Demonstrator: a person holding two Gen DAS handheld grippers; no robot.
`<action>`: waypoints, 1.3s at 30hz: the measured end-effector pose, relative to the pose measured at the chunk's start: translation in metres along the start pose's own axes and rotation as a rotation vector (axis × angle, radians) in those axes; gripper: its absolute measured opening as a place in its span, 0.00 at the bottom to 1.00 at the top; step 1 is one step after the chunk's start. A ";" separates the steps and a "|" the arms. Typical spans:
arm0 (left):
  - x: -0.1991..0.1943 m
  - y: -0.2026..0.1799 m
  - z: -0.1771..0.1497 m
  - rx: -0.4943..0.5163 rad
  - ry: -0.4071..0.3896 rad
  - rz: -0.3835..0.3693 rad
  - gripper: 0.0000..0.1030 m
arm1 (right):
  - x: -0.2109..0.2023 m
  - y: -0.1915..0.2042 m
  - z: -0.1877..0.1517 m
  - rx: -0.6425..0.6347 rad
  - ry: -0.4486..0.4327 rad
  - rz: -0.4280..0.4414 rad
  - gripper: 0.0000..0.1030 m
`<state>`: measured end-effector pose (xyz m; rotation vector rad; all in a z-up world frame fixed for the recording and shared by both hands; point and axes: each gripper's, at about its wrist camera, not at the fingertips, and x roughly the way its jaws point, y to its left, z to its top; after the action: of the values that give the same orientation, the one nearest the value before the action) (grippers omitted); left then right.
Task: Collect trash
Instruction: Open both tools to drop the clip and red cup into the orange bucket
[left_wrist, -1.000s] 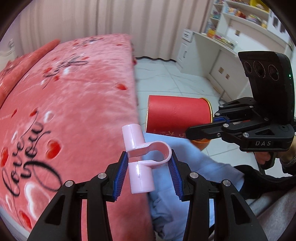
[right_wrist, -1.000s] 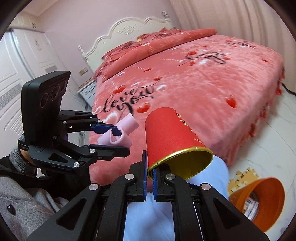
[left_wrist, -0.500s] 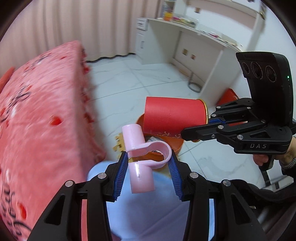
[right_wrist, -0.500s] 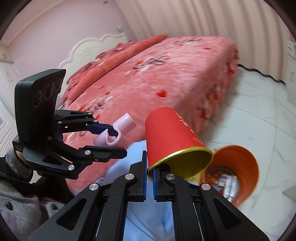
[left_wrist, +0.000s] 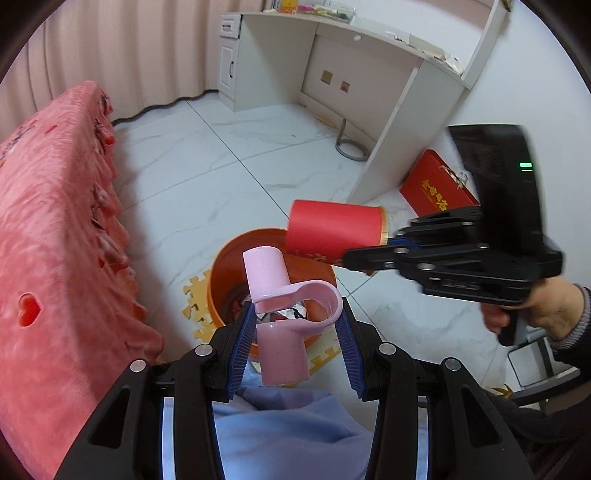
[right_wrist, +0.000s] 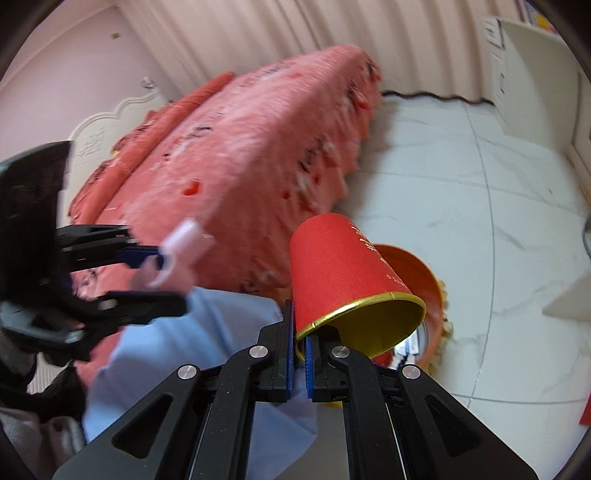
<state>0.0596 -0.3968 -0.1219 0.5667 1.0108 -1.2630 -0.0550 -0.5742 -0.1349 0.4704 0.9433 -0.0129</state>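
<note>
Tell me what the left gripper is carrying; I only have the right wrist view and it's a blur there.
Observer: In the left wrist view the left gripper clamps a pink plastic piece, a tube with a hooked loop; the blue pads press on the loop's sides.
Operator: Is it lined up with the bin? The cup hides most of it for me.
Observer: The orange bin shows directly behind the pink plastic piece, with wrappers visible inside.
Operator: And how does the cup sit from that side?
Observer: The red cup lies sideways, pinched at its gold rim by the right gripper, by the bin's far right edge.
</note>
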 end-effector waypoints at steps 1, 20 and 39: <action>0.003 0.002 0.000 0.000 0.008 -0.002 0.44 | 0.014 -0.009 0.001 0.014 0.026 -0.004 0.05; 0.051 0.015 0.022 0.003 0.097 -0.034 0.44 | 0.034 -0.048 0.005 0.138 0.013 -0.050 0.24; 0.091 0.016 0.037 -0.008 0.146 -0.012 0.58 | 0.023 -0.051 -0.001 0.160 -0.006 -0.049 0.29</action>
<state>0.0849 -0.4693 -0.1853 0.6547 1.1419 -1.2411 -0.0530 -0.6147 -0.1732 0.5941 0.9520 -0.1349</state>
